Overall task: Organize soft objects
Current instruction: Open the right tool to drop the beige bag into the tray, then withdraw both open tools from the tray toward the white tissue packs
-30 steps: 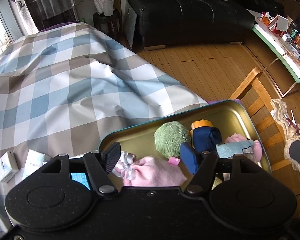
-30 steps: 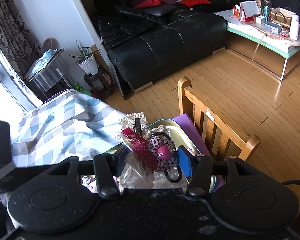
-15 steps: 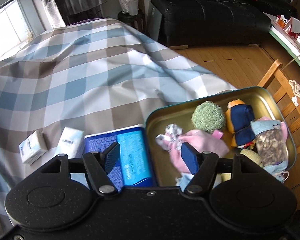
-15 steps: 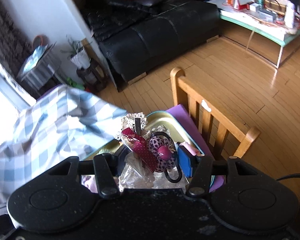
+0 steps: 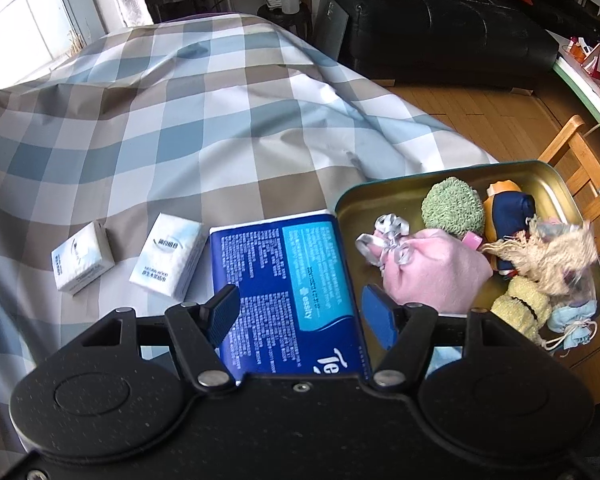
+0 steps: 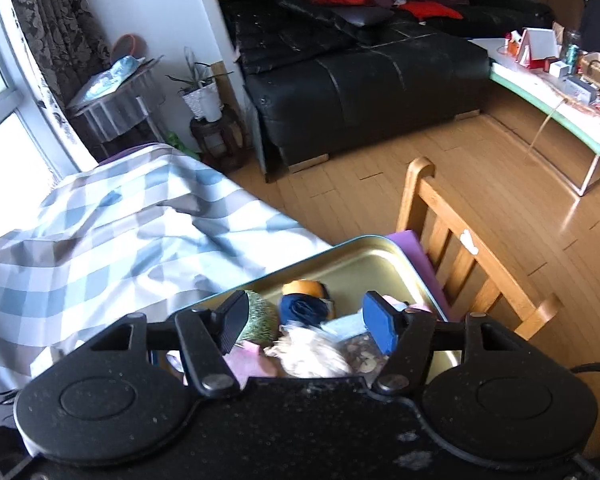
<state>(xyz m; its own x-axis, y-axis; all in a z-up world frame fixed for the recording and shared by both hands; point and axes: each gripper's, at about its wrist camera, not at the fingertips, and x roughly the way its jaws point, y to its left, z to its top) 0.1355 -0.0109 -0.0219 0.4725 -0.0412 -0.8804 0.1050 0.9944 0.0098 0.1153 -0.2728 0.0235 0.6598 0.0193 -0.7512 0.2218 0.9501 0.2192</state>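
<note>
Covering the table, checked cloth (image 5: 188,128) bears tin (image 5: 384,194).

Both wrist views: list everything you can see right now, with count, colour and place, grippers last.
Tin tray: one, gold inside, table's right end.
Soft items in the tray: green ball, pink pouch, navy roll, yellow knit piece, pale blue pouch, lacy bundle, blurred.
Tissue pack: one, blue, left of the tray.
Small tissue packs: two, white, further left.
Tablecloth: checked blue, grey, white.
Chair: wooden, beside the tray.
Sofa: black, behind.
Left gripper: open, over the blue pack.
Right gripper: jaws opening, nothing gripped, above the tray.
</note>
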